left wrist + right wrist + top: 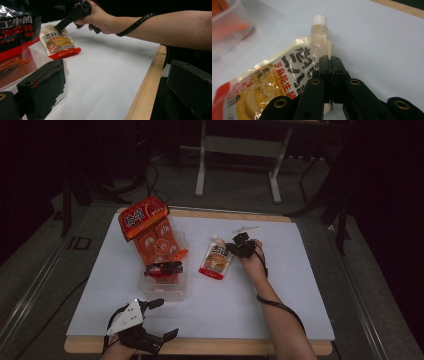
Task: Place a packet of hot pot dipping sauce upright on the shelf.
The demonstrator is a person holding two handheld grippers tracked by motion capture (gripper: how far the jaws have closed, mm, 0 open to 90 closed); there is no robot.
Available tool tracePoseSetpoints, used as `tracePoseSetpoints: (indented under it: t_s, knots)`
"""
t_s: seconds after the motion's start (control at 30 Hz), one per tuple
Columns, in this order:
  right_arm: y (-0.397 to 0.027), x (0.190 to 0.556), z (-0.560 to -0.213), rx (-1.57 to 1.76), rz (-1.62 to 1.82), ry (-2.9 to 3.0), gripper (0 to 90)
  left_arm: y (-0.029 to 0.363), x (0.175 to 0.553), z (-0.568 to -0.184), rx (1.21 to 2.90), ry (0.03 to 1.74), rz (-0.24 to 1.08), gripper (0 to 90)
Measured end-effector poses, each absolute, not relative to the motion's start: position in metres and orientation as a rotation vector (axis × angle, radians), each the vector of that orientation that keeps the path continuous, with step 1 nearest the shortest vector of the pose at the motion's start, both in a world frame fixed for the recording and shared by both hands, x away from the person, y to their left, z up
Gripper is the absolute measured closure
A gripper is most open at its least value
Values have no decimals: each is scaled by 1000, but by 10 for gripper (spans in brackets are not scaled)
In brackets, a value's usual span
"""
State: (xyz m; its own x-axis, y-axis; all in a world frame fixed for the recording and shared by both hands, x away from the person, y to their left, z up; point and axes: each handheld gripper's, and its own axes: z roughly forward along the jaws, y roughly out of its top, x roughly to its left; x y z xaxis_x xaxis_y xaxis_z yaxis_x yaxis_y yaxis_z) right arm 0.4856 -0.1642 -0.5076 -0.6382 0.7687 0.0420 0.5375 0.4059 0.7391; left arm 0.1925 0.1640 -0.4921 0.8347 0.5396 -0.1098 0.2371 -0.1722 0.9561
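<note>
A spouted sauce pouch (216, 261) with a white cap (320, 19) lies flat on the white sheet, yellow and red with black lettering (274, 82). My right gripper (232, 249) sits at the pouch's top end; in the right gripper view its jaws (331, 60) are pressed together on the pouch's upper edge just beside the spout. The left gripper view shows the same pouch (60, 43) with the right gripper (58, 27) tipped down onto it. My left gripper (167, 318) rests at the front left table edge, open and holding nothing (120, 72).
A clear plastic container (165, 287) stands left of the pouch. A big orange snack bag (150, 230) leans into it and a small red-and-black packet (162, 269) lies inside. A small clear wrapper (245, 228) lies behind the right hand. The wooden table edge (145, 95) runs along the front.
</note>
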Motion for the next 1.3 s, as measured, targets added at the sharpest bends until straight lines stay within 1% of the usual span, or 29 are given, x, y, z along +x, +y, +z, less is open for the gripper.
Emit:
tracePoseSetpoints:
  t_s: [0.3, 0.47, 0.8, 0.9, 1.03, 1.17, 1.3]
  knots:
    - [-170, 468, -479, 1093, 1202, 2340, 896, 159, 196, -492, 1756, 582, 291, 22]
    - [-168, 451, -460, 1041, 1313, 2331, 897, 158, 196, -492, 1741, 571, 279, 22]
    - [-159, 426, -442, 925, 1396, 2345, 897, 153, 198, -492, 1729, 559, 261, 22]
    - [-153, 414, -433, 863, 1428, 2355, 897, 153, 199, -493, 1745, 535, 301, 32]
    - [-152, 407, -429, 830, 1446, 2357, 898, 152, 199, -492, 1735, 501, 305, 37]
    - [-155, 400, -421, 813, 1460, 2346, 898, 152, 202, -493, 1714, 493, 292, 38]
    - [-161, 393, -413, 804, 1467, 2333, 898, 151, 204, -493, 1714, 479, 319, 46]
